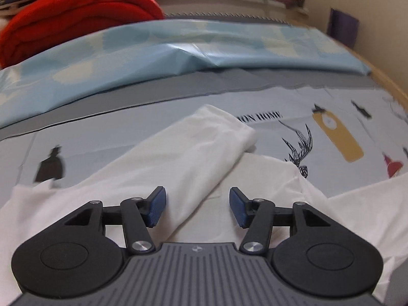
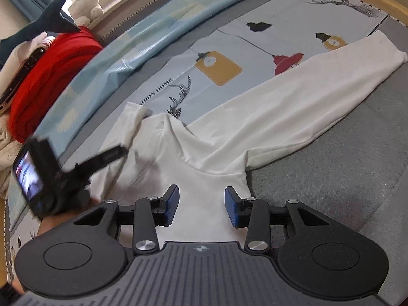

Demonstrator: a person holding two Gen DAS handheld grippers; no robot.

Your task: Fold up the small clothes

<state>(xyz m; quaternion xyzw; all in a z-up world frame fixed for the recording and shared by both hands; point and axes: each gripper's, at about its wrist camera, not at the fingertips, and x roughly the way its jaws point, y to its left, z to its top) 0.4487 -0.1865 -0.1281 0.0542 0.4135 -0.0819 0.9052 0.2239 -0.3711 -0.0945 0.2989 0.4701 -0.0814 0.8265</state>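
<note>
My left claw [image 1: 197, 206] hung released over the white long-sleeved shirt [image 2: 204, 153], which lay spread on the bed's printed sheet [image 2: 229, 38], one sleeve [image 1: 183, 150] folded across the body. My right claw [image 2: 201, 209] was also spread wide above the shirt. The sheet's lettering near the collar read partly "HOME" [image 1: 265, 116]; the rest was blurred.

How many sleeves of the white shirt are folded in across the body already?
1. The left sleeve lies folded over the white shirt; the right sleeve stretches out flat across the bed.
</note>
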